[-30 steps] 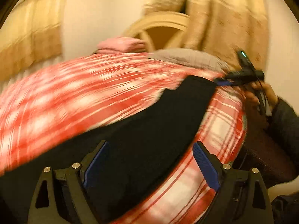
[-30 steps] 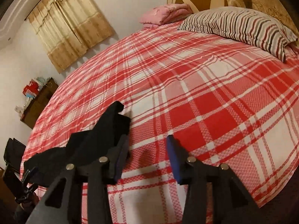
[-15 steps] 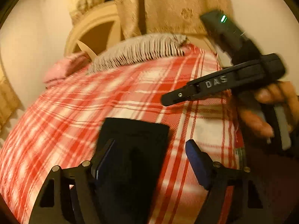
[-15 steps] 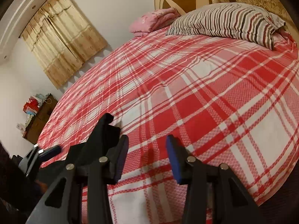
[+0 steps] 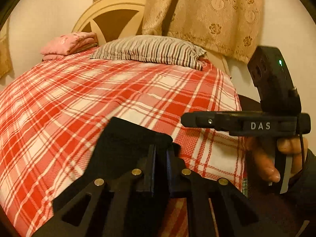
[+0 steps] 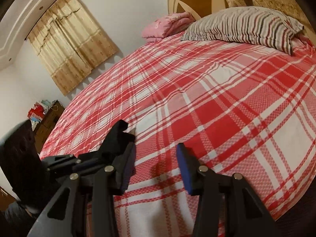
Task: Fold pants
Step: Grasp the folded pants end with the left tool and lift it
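The black pants lie on the red and white plaid bedspread near the foot edge of the bed, and the left gripper has its two blue-padded fingers drawn together, clamped on the near right corner of the dark cloth, with only a thin slit showing between the pads. In the right wrist view the same pants rise in a soft folded peak just left of the right gripper, touching the outer side of its left finger; the right gripper's fingers stand wide apart with only bedspread between them, holding nothing. From the left wrist view the right gripper shows side-on as a flat black bar hovering above the bedspread to the right of the pants, held by a hand around its handle, with white letters "DAS" on its side and a small green light on the black block above it. The pants look matte and smooth, with a straight hem edge. The bedspread has a fine woven check texture. At the head of the bed lie a striped pillow and a folded pink blanket, before a round cream headboard and a beige curtain with a flower pattern.
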The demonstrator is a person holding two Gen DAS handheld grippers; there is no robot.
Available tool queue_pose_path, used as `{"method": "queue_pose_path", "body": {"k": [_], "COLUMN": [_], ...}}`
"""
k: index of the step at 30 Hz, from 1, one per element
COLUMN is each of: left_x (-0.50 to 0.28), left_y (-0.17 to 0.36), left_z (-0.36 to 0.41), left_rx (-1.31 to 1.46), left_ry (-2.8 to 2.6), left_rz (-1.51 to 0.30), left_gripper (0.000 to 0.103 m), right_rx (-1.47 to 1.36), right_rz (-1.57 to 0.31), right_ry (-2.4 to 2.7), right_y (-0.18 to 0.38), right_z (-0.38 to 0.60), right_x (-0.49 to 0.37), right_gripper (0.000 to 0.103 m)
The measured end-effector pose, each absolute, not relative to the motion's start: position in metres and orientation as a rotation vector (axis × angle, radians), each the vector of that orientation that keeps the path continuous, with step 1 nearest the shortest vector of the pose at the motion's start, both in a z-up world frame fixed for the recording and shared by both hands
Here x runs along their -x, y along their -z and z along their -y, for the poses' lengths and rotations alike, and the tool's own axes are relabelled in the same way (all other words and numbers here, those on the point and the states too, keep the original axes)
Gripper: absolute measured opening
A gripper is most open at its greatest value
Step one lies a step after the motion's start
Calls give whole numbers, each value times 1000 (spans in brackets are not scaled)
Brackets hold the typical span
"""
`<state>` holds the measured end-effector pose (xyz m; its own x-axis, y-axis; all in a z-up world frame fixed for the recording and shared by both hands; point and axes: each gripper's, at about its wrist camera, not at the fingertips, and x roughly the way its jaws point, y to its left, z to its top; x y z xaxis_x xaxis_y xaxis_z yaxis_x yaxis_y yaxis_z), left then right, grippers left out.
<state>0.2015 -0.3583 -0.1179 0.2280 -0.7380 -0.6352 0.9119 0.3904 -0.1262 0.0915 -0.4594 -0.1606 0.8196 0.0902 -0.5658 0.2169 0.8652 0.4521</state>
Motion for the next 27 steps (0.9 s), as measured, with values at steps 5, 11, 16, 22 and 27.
{"method": "queue_pose_path", "body": {"k": [5, 11, 16, 22, 27], "left_x": [-221, -237, -236, -236, -227], "left_y": [96, 77, 77, 74, 84], "left_z": [327, 305, 302, 294, 304], "left_rx": [-165, -88, -91, -72, -96], "left_ry": [1154, 1136, 1142, 1155, 1176], "left_rz": [-664, -633, -625, -614, -645], "left_gripper": [9, 9, 9, 9, 10], "right_rx": [-489, -406, -320, -237, -204], "right_rz": [-622, -671, -720, -737, -858], "right_ry": [40, -13, -11, 99, 140], "right_y": [157, 166, 165, 134, 159], "right_z": [448, 417, 397, 388, 397], "right_x": [-95, -107, -111, -84, -91], "right_gripper": [47, 46, 9, 8, 7]}}
